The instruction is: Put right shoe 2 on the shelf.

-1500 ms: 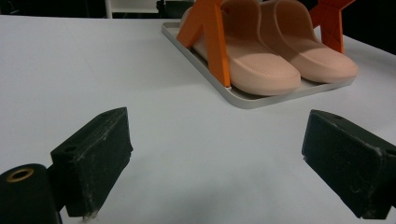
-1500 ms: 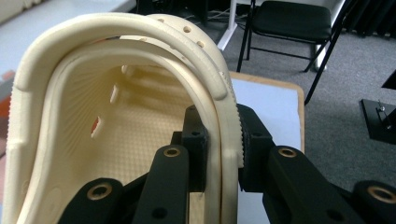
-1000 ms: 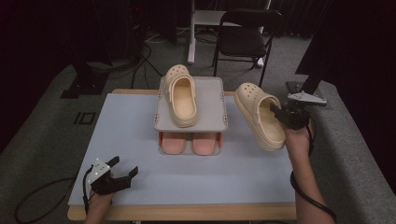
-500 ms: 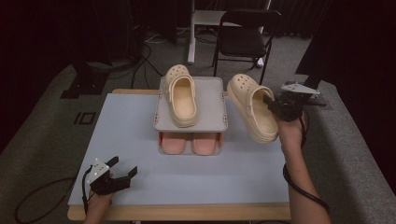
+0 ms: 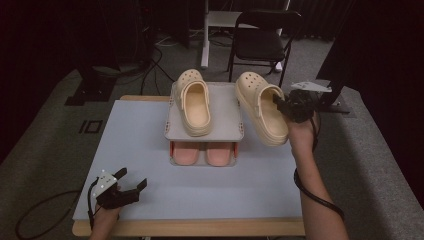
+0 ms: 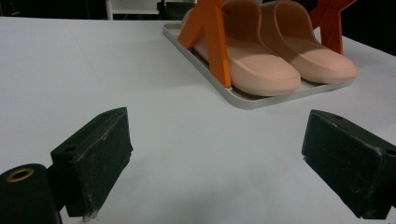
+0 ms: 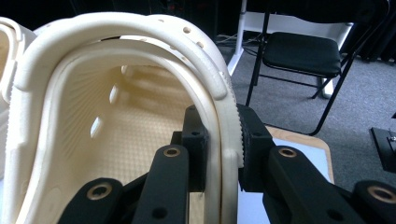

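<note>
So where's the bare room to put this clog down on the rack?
The rack's top shelf is bare right of the resting clog, beside the held clog. The lower shelf is crowded by pink slippers. The blue tabletop is bare left of the rack.

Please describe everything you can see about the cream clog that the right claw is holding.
The clog is cream-coloured, looks like soft foam, has round holes over the toe and a dotted insole. A heel strap lies folded forward along its opening. It hangs in the air, tilted, toe pointing away from the person, just right of the grey shelf where its twin lies. The right claw pinches its side wall; nothing else touches it.
</note>
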A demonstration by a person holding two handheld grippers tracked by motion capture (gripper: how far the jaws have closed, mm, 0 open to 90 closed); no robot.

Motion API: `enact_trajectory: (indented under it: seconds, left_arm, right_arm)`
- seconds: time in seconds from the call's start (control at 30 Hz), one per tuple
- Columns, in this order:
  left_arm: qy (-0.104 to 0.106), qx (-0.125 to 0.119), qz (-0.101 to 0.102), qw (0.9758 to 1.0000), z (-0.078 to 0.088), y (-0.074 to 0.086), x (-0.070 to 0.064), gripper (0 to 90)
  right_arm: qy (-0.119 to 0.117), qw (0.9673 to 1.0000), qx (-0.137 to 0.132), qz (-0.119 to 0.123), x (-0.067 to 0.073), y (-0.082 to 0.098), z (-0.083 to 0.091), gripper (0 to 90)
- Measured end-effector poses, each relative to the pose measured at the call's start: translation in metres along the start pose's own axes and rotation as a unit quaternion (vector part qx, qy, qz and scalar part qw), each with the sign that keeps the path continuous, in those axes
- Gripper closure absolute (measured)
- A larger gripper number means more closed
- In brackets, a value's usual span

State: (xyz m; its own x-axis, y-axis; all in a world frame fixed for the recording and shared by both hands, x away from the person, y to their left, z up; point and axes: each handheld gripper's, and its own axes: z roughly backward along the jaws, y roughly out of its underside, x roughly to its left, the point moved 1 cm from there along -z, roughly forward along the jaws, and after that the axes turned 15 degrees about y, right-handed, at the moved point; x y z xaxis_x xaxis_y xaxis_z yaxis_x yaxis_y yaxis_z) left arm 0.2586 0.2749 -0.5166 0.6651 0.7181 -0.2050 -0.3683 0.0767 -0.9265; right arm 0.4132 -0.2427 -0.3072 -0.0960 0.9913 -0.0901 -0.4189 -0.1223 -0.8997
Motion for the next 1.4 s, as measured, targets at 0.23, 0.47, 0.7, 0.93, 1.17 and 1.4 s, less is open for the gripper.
enact_trajectory:
  seconds: [0.23, 0.47, 0.7, 0.93, 1.17, 1.4]
  left_arm:
    - [0.001, -0.001, 0.001, 1.0000, 0.000, 0.000, 0.000, 8.2]
    - [0.002, 0.000, -0.001, 1.0000, 0.001, 0.000, -0.001, 8.2]
    - [0.004, -0.001, -0.001, 1.0000, 0.002, 0.001, 0.000, 8.2]
    - [0.005, -0.002, -0.002, 1.0000, 0.002, 0.000, -0.001, 8.2]
    - [0.007, -0.003, -0.002, 1.0000, 0.002, 0.000, -0.001, 8.2]
    - [0.008, -0.004, -0.003, 1.0000, 0.003, 0.000, -0.001, 8.2]
  right_arm:
    - [-0.006, 1.0000, -0.005, -0.003, 0.016, -0.010, -0.004, 76.0]
    - [-0.012, 0.9999, -0.009, -0.006, 0.032, -0.017, -0.009, 76.0]
    - [-0.016, 0.9998, -0.008, -0.013, 0.045, -0.021, -0.016, 76.0]
    - [-0.021, 0.9997, -0.010, -0.006, 0.060, -0.023, -0.023, 75.9]
    - [-0.022, 0.9997, -0.011, -0.004, 0.073, -0.025, -0.028, 75.9]
    - [-0.017, 0.9998, -0.007, -0.011, 0.085, -0.025, -0.035, 75.8]
